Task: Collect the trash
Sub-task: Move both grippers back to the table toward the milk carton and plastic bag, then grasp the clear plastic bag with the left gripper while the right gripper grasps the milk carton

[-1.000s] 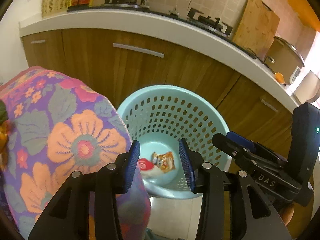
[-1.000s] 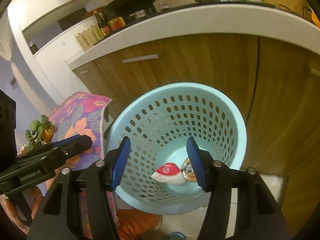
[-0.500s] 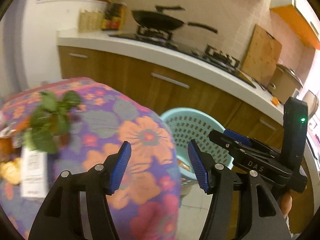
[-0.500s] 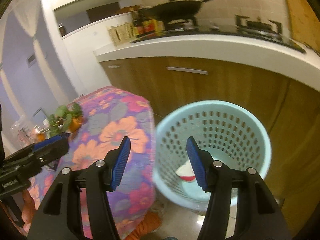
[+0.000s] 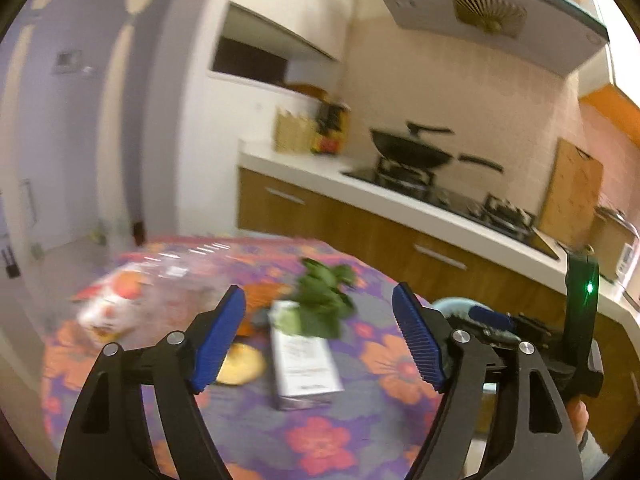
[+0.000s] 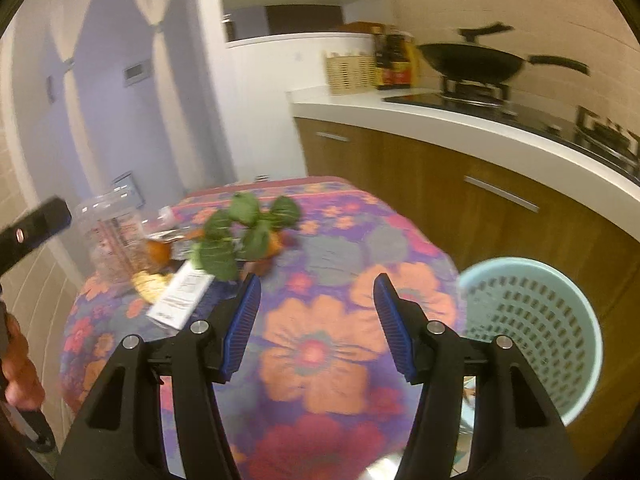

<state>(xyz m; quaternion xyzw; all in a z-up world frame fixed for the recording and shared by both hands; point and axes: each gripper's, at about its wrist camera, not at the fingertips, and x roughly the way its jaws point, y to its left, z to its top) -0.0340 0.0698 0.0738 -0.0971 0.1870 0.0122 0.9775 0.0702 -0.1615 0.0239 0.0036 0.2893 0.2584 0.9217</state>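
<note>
trash basket: the pale blue perforated plastic basket [image 6: 536,320] stands on the floor just beside the table's right edge, against the wooden cabinets; only its rim [image 5: 452,304] shows from the left wrist view.
trash on the table: a white rectangular carton [image 5: 304,360] [image 6: 180,296] lies flat near the middle, a blurred red and white wrapper [image 5: 108,308] towards the left edge, a round yellow piece [image 5: 240,364] between them.
left gripper: the left gripper [image 5: 320,340] hovers above the table, blue padded jaws wide apart, nothing between them.
right gripper: the right gripper [image 6: 316,324] hangs over the table's near right part, jaws apart and empty.
table: round table under a purple cloth with orange flowers [image 6: 320,352].
other things: a small green leafy plant in an orange pot [image 6: 244,236] just behind the carton; a clear plastic jar [image 6: 112,240] near the far left edge.
beyond: a black wok [image 6: 472,64] on the hob of the white countertop [image 6: 460,128].
</note>
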